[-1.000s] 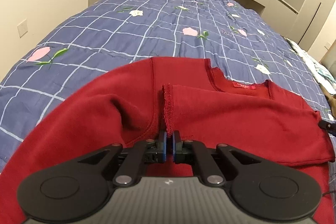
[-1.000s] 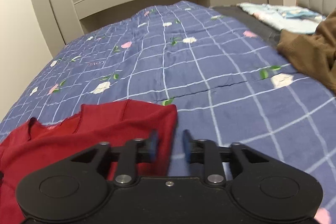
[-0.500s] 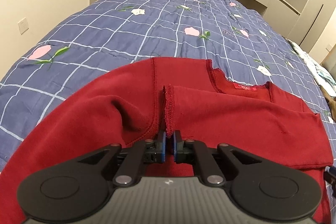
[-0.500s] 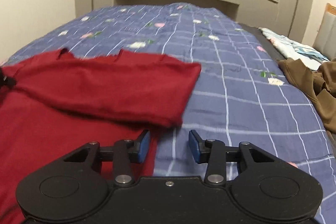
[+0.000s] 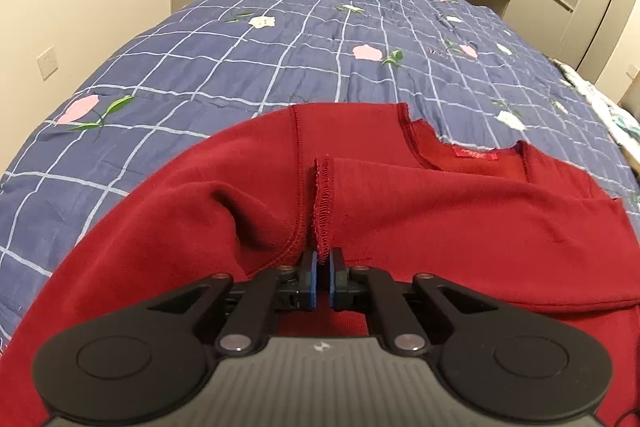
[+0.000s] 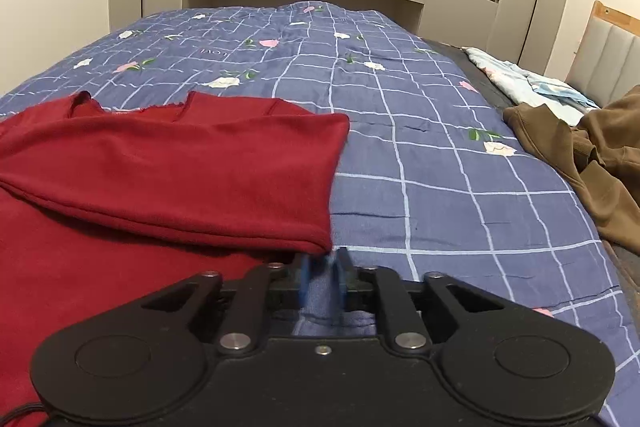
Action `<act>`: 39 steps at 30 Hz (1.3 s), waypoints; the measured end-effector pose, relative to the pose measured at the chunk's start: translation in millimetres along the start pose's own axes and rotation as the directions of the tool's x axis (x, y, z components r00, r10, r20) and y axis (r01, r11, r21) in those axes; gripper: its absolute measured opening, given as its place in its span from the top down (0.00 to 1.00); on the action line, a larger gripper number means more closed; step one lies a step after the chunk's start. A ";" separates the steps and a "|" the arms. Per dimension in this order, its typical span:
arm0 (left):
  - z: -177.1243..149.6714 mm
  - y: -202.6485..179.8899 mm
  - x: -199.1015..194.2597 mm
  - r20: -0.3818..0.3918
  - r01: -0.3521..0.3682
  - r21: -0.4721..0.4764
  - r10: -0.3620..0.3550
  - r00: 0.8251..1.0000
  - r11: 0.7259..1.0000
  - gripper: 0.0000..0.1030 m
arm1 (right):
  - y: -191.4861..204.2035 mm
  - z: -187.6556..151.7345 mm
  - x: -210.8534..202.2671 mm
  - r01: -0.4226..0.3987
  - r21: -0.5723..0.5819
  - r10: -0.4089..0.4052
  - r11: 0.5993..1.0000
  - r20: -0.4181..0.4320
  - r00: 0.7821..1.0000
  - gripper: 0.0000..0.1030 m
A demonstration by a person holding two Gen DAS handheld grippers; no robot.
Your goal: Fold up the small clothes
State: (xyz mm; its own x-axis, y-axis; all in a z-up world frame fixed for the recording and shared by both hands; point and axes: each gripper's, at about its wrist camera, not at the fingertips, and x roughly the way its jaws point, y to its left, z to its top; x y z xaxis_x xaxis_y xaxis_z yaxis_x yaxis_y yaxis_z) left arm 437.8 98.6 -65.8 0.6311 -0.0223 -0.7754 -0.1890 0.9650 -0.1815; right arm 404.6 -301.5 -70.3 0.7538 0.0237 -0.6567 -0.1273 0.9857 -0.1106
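Note:
A red knit top (image 5: 460,219) lies on the blue checked quilt (image 5: 280,59), its neckline with a red label toward the far side. One sleeve is folded across the chest. My left gripper (image 5: 321,264) is shut on the sleeve's stitched cuff edge (image 5: 323,195), low over the body of the top. In the right wrist view the top (image 6: 180,179) fills the left half. My right gripper (image 6: 323,269) sits at the right corner of the folded sleeve, its blue pads blurred and close together with a narrow gap; nothing is clearly held.
A brown garment (image 6: 592,163) lies crumpled at the right of the bed. Light blue patterned cloth (image 6: 520,79) lies beyond it by a padded headboard (image 6: 608,39). Beige cabinets and a window stand past the far end. A wall runs along the left.
My right gripper's pads have closed from a wide gap to a narrow one, and it has moved in to the folded sleeve's right corner. My left gripper keeps its hold on the cuff.

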 end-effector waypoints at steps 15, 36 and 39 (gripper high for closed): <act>-49.5 -1.2 -114.8 0.158 0.011 -0.046 -0.003 0.987 0.999 0.01 | 26.9 -43.4 -97.2 -0.125 0.094 0.121 0.988 0.043 0.992 0.01; -163.9 243.0 -264.4 0.087 -0.336 -0.567 0.460 0.883 0.752 0.01 | 329.3 -55.3 -203.3 -0.577 -0.584 0.706 0.571 -0.008 0.708 0.19; -174.1 256.5 -269.6 0.082 -0.328 -0.593 0.461 0.884 0.735 0.01 | 372.6 -68.2 -220.5 -0.591 -0.692 0.760 0.414 -0.093 0.643 0.29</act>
State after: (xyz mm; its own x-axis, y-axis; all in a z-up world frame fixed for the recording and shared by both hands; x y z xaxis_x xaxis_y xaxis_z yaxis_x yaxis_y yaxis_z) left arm 88.2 306.7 -8.6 0.5322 0.4463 -0.7194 -0.7924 0.5619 -0.2376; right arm 147.0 49.2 -17.6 0.3275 0.7491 -0.5759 -0.9444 0.2787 -0.1746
